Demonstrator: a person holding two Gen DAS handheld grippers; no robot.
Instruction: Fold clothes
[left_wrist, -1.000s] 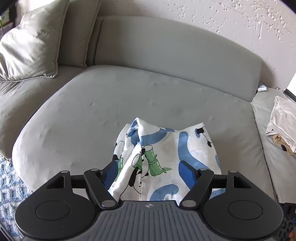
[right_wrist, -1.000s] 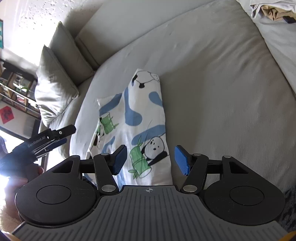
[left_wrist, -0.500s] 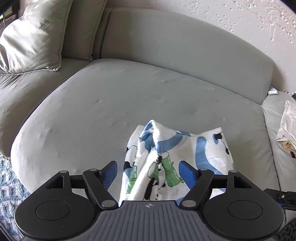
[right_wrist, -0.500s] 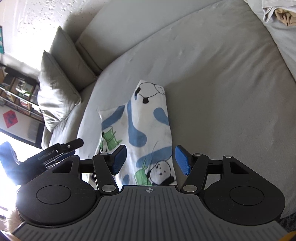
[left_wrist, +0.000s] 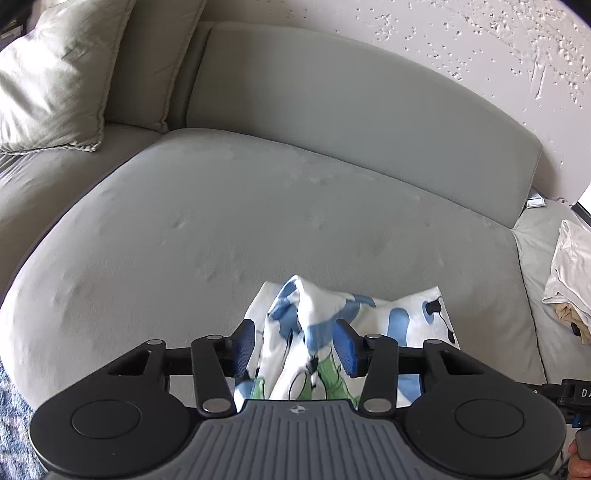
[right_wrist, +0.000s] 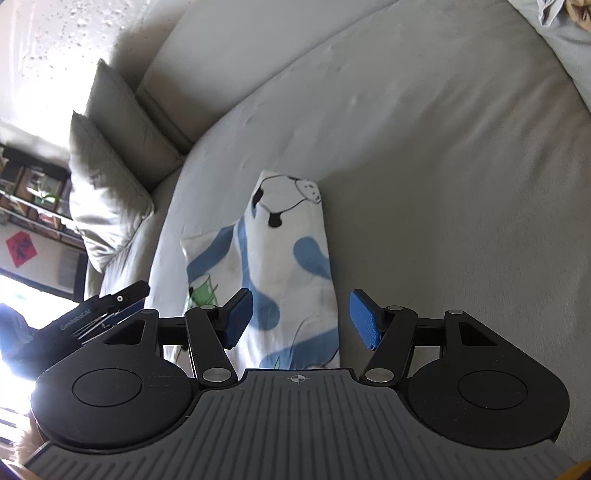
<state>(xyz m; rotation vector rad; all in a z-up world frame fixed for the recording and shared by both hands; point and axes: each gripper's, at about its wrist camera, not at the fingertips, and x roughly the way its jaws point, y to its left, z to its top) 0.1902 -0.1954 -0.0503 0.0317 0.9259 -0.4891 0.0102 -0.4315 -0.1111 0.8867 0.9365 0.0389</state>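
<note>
- While the panda-print garment (right_wrist: 284, 273) lies in a narrow folded strip near the front edge of the sofa seat (left_wrist: 258, 206), both my tools hang over its near end.
- My left gripper (left_wrist: 295, 343) stands partly open astride a raised ridge of cloth, pads not pinching it.
- My right gripper (right_wrist: 301, 319) gapes wide, holding nothing.
- Thin, soft, light cotton, I judge: it will sag and slide, so I'd pinch corners or a hemmed edge.
</note>
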